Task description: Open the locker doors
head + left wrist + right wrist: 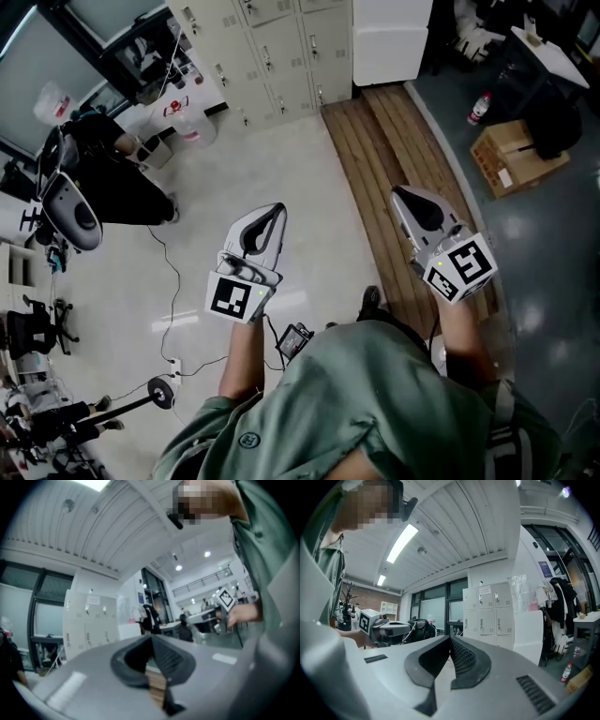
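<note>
A bank of beige lockers (272,47) stands far ahead at the top of the head view, all doors closed. It also shows in the left gripper view (89,625) and the right gripper view (487,616), still some distance off. My left gripper (277,208) is held level over the pale floor, its jaws together (151,637) with nothing between them. My right gripper (398,192) is level beside it over the wooden strip, jaws shut and empty (450,638). Each gripper's marker cube shows in the other's view.
A wooden floor strip (394,169) runs toward a white cabinet (392,37) right of the lockers. A cardboard box (516,155) and a bottle (480,108) lie at the right. A person in black (103,178), a bucket (192,127) and floor cables (173,281) are at the left.
</note>
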`<state>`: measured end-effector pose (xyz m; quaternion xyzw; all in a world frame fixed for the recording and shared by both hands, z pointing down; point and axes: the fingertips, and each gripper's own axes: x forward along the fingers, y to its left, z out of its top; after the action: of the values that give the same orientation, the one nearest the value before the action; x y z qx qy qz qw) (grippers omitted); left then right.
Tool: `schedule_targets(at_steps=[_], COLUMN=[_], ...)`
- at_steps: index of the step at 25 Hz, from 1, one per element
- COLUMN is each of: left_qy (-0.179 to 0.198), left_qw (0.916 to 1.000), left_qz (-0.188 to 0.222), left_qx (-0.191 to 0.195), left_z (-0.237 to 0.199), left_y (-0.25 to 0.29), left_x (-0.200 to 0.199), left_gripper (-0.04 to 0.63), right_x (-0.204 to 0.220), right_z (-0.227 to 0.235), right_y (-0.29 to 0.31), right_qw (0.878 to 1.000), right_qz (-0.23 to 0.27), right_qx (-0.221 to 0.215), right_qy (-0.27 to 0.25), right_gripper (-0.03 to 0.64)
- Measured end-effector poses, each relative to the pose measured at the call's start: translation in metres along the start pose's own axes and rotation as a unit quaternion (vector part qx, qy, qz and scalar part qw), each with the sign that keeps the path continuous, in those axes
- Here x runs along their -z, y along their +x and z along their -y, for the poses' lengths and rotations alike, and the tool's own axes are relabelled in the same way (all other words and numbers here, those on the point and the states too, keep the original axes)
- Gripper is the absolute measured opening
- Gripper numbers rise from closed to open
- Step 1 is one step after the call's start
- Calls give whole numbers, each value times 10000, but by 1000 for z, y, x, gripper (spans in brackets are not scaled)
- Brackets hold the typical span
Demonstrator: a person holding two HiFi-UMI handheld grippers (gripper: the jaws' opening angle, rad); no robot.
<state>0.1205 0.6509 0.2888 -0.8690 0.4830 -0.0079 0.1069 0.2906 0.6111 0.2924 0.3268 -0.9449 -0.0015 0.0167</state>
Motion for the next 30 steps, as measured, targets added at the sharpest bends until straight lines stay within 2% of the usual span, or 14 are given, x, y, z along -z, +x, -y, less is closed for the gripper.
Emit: schedule_targets(at_steps=[4,10,14,18,23,30], left_qy=[-18,72,220,64,57,-71], left_qw=[9997,9986,9979,9965,9975,9994], left_qz=[-24,-140,-144,0,-176,-35], left_qx=[-249,-506,-592,-837,-683,-343], left_z=[-3,23,3,-8,-12,-69], left_y=[22,55,82,87,90,112], left_x=[1,15,1,2,26,31], left_gripper=[-8,-8,-8,-8,-8,-8], right_x=[-6,-2,-19,-24,13,-10], right_z=[26,65,90,96,96,104], right_y=[18,4,21,39,47,98], right_qw=[9995,9978,9968,9953,9966,9986], right_qz=[13,156,71,142,-38,6], right_qx=[-290,-600,-749,-862,-814,-483], right_qy=[-127,-215,-281,-417,-134,-234], right_gripper=[5,5,4,5,5,5])
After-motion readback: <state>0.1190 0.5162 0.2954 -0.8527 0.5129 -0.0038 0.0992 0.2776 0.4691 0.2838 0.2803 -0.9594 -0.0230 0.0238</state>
